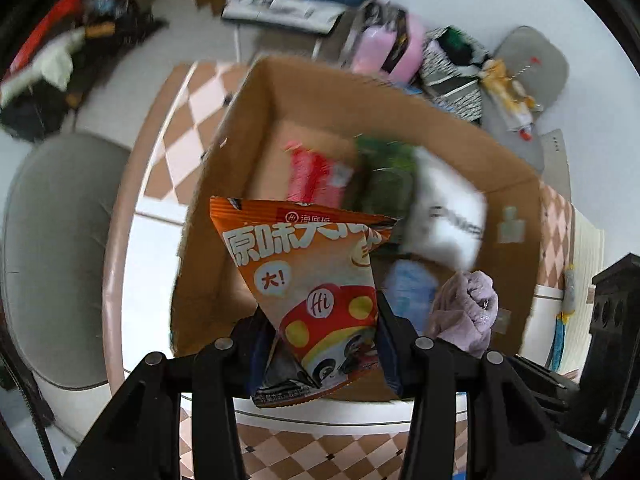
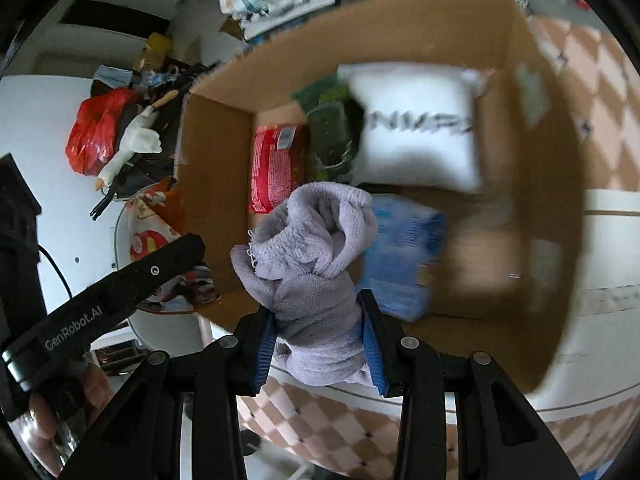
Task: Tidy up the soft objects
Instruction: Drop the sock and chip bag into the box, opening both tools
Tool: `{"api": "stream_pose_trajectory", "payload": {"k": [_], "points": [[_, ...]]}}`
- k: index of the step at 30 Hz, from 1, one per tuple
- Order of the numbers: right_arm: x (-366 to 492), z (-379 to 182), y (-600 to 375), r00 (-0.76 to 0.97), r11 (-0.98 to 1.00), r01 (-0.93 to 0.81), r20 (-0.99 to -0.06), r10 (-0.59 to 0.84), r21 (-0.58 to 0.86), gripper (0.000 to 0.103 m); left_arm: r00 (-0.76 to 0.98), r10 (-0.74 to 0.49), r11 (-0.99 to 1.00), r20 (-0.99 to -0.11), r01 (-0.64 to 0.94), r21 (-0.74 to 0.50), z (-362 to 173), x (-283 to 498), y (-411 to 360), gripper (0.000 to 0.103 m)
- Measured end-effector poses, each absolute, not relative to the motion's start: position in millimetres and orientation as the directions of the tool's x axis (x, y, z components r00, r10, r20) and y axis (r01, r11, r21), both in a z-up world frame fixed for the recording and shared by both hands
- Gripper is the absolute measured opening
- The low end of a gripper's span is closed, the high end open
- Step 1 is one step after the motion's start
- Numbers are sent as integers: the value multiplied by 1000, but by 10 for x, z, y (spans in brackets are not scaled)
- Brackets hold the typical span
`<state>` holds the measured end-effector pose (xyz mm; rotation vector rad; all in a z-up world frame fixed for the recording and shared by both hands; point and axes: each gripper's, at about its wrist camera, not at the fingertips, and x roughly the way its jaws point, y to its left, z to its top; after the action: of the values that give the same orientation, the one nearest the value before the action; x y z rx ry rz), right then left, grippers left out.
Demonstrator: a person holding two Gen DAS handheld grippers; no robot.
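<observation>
Left tool: clamped on the lower part of an orange snack bag; the bag stands upright between the fingers, over the near left corner of the box.
Right tool: clamped on a lilac towel; the bunched towel bulges up above the fingers, over the near edge of the box.
Box: open cardboard, on the checkered surface, near the surface's rounded edge.
Box contents: red packet at the far left wall; green item just beside it; white pouch with dark lettering toward the far right; blue pack nearer, under the pouch's front edge. All are motion-blurred.
Cross-view: the towel shows at the lower right of the left wrist view; the left tool and the bag show at the left of the right wrist view, outside the box's left wall.
</observation>
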<state>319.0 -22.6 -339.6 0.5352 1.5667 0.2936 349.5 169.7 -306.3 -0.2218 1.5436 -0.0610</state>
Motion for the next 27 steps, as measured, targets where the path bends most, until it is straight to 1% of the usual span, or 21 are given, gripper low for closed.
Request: {"api": "stream_pose_trajectory", "payload": {"k": [6, 9, 10, 12, 13, 14, 15, 17, 19, 20, 21, 23, 25, 27], "points": [[3358, -3773, 110, -35, 872, 177, -883, 469, 456, 41, -76, -240, 966, -968, -121, -230, -3491, 3675, 1856, 43], [3427, -3934, 267, -59, 887, 168, -893, 445, 431, 42, -121, -239, 967, -963, -117, -225, -3630, 3723, 1855, 44], [3447, -3973, 314, -71, 892, 162, -896, 438, 423, 44, -135, -232, 969, -963, -117, -217, -3642, 3731, 1848, 45], [3493, -4019, 363, -82, 903, 151, -905, 417, 402, 58, -149, -223, 972, -963, -109, -208, -3657, 3723, 1835, 46], [3511, -4048, 423, -87, 907, 150, -909, 407, 392, 78, -148, -217, 974, -965, -100, -204, -3642, 3714, 1823, 47], [3517, -4060, 459, -90, 910, 150, -912, 401, 386, 88, -144, -217, 974, -966, -94, -205, -3622, 3706, 1813, 54], [3512, -4051, 474, -90, 914, 145, -915, 393, 379, 89, -140, -208, 977, -968, -85, -198, -3604, 3697, 1803, 64], [3500, -4046, 505, -96, 925, 133, -924, 370, 356, 89, -122, -184, 982, -975, -63, -178, -3549, 3668, 1778, 71], [3486, -4012, 494, -95, 943, 114, -941, 325, 314, 89, -100, -153, 988, -983, -39, -150, -3495, 3633, 1756, 74], [3470, -3976, 505, -91, 950, 100, -948, 304, 295, 91, -91, -140, 990, -986, -31, -138, -3487, 3641, 1742, 74], [3441, -3934, 492, -87, 960, 86, -958, 274, 267, 93, -78, -128, 992, -989, -23, -127, -3446, 3611, 1732, 74], [3378, -3841, 481, -66, 980, 48, -978, 198, 195, 100, -48, -109, 994, -993, -12, -109, -3394, 3561, 1751, 74], [3325, -3773, 503, -43, 991, 25, -991, 130, 129, 103, 0, -74, 997, -997, 4, -74, -3304, 3496, 1752, 76], [3253, -3695, 497, -14, 995, 21, -995, 95, 94, 103, 36, -45, 999, -998, 8, -45, -3209, 3416, 1734, 92]]}}
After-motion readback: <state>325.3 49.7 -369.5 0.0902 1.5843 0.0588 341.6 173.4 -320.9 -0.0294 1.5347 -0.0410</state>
